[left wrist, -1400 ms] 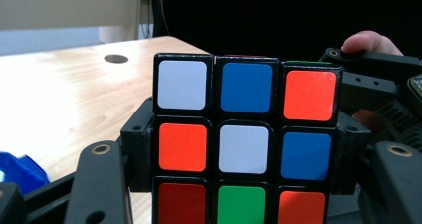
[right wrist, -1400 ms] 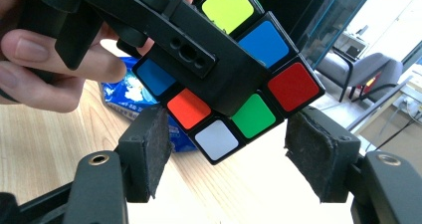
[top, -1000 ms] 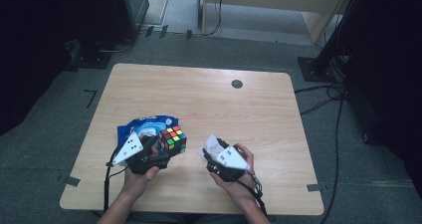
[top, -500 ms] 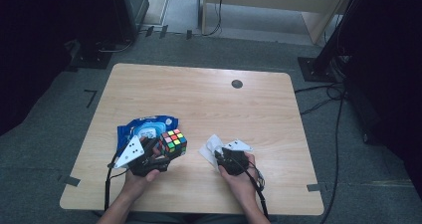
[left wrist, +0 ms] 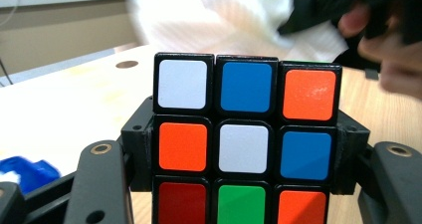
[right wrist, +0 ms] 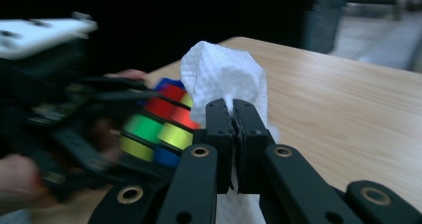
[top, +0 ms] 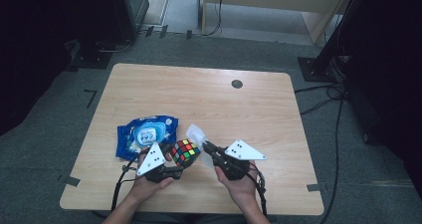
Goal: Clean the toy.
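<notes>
two hand-held grippers work over one wooden worktop (top: 278, 114). the left hand-held gripper (top: 171, 160) is clamped on one colour cube (top: 185, 152), held just above the worktop's near edge. the right hand-held gripper (top: 205, 146) has just been closing and pinches one white wipe (top: 195, 133) right beside the cube. one blue wipe packet (top: 144, 134) lies behind the cube, near the left side.

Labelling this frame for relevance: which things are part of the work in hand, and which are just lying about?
In hand:
- puzzle cube, clamped in the left gripper
- white wipe, pinched in the right gripper, whose jaws have just been closing on it, held up beside the cube

Lying about:
- blue wipes pack, flat on the table behind the left gripper
- dark round spot near the table's far edge
</notes>
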Demonstrator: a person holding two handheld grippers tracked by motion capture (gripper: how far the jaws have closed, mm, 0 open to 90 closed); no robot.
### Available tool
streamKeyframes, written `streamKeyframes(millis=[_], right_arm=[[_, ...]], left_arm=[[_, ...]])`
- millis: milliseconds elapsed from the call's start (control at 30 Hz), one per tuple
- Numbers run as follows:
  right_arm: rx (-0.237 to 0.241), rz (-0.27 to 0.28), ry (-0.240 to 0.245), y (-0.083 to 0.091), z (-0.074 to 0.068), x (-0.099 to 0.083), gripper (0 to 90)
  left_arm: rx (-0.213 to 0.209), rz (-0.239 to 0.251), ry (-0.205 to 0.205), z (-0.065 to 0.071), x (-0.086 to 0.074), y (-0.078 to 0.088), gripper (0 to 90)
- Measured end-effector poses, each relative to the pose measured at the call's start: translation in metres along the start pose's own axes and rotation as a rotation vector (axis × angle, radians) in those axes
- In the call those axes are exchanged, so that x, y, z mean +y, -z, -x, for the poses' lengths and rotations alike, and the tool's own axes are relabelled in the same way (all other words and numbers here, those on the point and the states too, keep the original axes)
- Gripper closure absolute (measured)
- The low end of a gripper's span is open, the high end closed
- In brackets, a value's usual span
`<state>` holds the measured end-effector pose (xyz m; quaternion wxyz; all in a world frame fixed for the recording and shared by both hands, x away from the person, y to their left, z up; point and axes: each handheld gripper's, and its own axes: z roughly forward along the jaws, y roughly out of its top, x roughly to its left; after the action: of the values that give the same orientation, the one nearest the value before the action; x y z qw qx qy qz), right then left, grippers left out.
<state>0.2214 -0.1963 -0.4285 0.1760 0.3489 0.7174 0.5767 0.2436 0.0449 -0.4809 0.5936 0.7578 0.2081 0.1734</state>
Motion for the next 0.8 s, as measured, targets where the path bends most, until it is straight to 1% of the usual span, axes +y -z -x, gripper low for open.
streamKeyframes(millis=[33, 100, 133, 200, 267, 300, 333, 367, 400, 467, 500, 533, 567, 600, 667, 733, 800], right_arm=[[0.035, -0.004, 0.003, -0.002, -0.005, 0.001, 88.1], [0.096, -0.015, -0.011, -0.007, -0.013, 0.000, 88.1], [0.108, -0.016, -0.014, -0.009, -0.015, 0.000, 88.1], [0.160, -0.005, -0.069, -0.011, -0.013, 0.000, 88.1], [0.222, 0.007, -0.123, -0.012, -0.008, -0.001, 88.0], [0.230, 0.012, -0.132, -0.013, -0.007, -0.001, 88.0], [0.229, 0.013, -0.130, -0.013, -0.006, -0.001, 87.9], [0.217, 0.014, -0.125, -0.014, -0.005, -0.001, 87.9], [0.197, 0.012, -0.126, -0.015, -0.004, -0.001, 87.9], [0.150, 0.001, -0.148, -0.017, 0.001, -0.003, 87.9], [0.129, -0.003, -0.158, -0.018, 0.005, -0.004, 87.9], [0.111, -0.008, -0.161, -0.018, 0.007, -0.005, 87.9], [0.077, -0.015, -0.164, -0.017, 0.010, -0.006, 87.9], [0.062, -0.019, -0.165, -0.016, 0.013, -0.007, 87.9], [0.050, -0.022, -0.168, -0.014, 0.017, -0.008, 87.9], [0.035, -0.027, -0.155, -0.012, 0.017, -0.009, 87.9], [0.042, -0.029, -0.154, -0.011, 0.014, -0.009, 87.8]], left_arm=[[-0.003, -0.008, -0.014, 0.002, 0.001, -0.001, 33.9], [-0.004, -0.012, -0.034, 0.006, 0.002, -0.003, 33.9], [-0.002, -0.014, -0.037, 0.006, 0.002, -0.002, 33.9], [-0.004, -0.009, -0.032, 0.005, 0.002, -0.001, 33.9], [0.000, -0.006, -0.041, 0.006, 0.004, 0.000, 33.9], [0.004, -0.011, -0.049, 0.007, 0.004, -0.001, 33.9], [0.006, -0.015, -0.053, 0.008, 0.004, -0.002, 34.0], [0.002, -0.018, -0.056, 0.008, 0.004, -0.002, 34.0], [-0.004, -0.021, -0.064, 0.010, 0.004, -0.003, 34.0], [-0.002, -0.028, -0.085, 0.013, 0.004, -0.004, 34.0], [-0.004, -0.027, -0.083, 0.013, 0.004, -0.004, 34.0], [-0.002, -0.023, -0.079, 0.013, 0.005, -0.003, 34.0], [0.002, -0.017, -0.071, 0.012, 0.006, -0.003, 34.0], [0.003, -0.014, -0.062, 0.010, 0.006, -0.002, 34.0], [0.019, -0.011, -0.043, 0.006, 0.007, -0.001, 34.0], [0.031, -0.013, -0.036, 0.003, 0.007, 0.000, 34.0], [0.044, -0.011, -0.014, 0.000, 0.006, 0.001, 34.0]])
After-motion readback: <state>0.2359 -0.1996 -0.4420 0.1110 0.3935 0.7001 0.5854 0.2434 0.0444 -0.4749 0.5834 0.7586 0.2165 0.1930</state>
